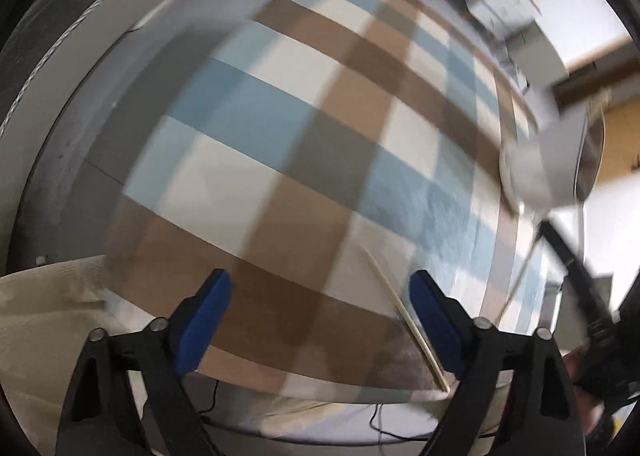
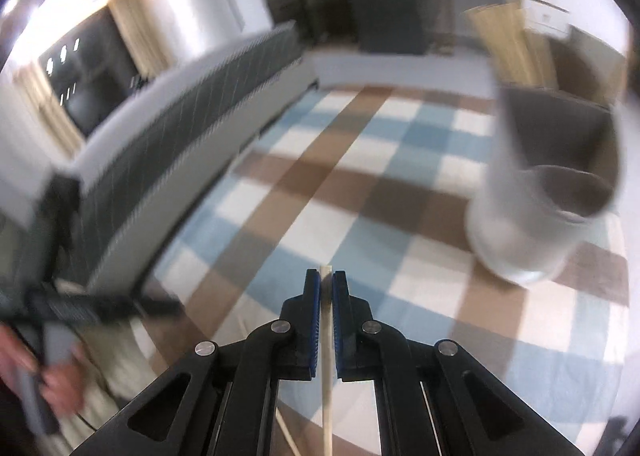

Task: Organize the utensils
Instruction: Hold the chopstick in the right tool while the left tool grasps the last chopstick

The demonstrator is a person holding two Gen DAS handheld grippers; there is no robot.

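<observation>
Midway: right gripper [image 2: 326,288] clamping one chopstick [image 2: 327,356], holder [image 2: 528,216] empty; left gripper [image 1: 320,308] wide over second chopstick [image 1: 404,316]

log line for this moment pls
right gripper: shut on chopstick | left gripper: open over second chopstick on checked cloth | white holder: upright

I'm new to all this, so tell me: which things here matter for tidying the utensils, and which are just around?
Part of the job:
- chopstick clamped in the right gripper
- second chopstick lying on the cloth
- white holder
- left gripper, open

Just around:
- checked tablecloth
- radiator
</observation>
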